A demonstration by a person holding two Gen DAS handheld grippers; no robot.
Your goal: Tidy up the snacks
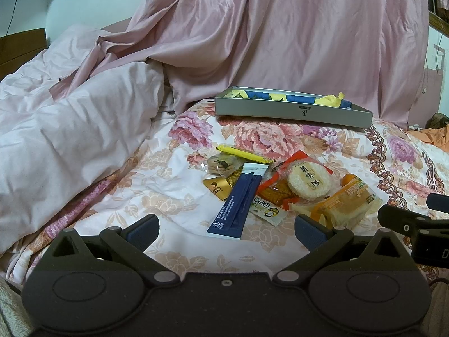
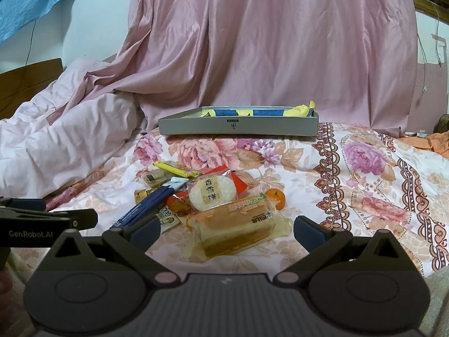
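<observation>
A pile of snacks lies on the floral bedspread: a dark blue stick pack (image 1: 238, 199) (image 2: 146, 205), a round rice cracker packet (image 1: 308, 181) (image 2: 212, 189), a wrapped sponge cake (image 1: 348, 202) (image 2: 235, 224), a yellow stick (image 1: 244, 154) (image 2: 175, 170) and a small orange (image 2: 276, 198). A grey shallow box (image 1: 291, 111) (image 2: 238, 125) with blue and yellow paper stands behind them. My left gripper (image 1: 227, 230) is open and empty, just before the blue pack. My right gripper (image 2: 227, 230) is open and empty, its fingers either side of the cake's near end.
A crumpled pink duvet (image 1: 70, 129) is heaped at the left. A pink curtain (image 2: 266, 45) hangs behind the box. Orange cloth (image 2: 432, 141) lies at the far right. The other gripper's body shows at each view's side edge.
</observation>
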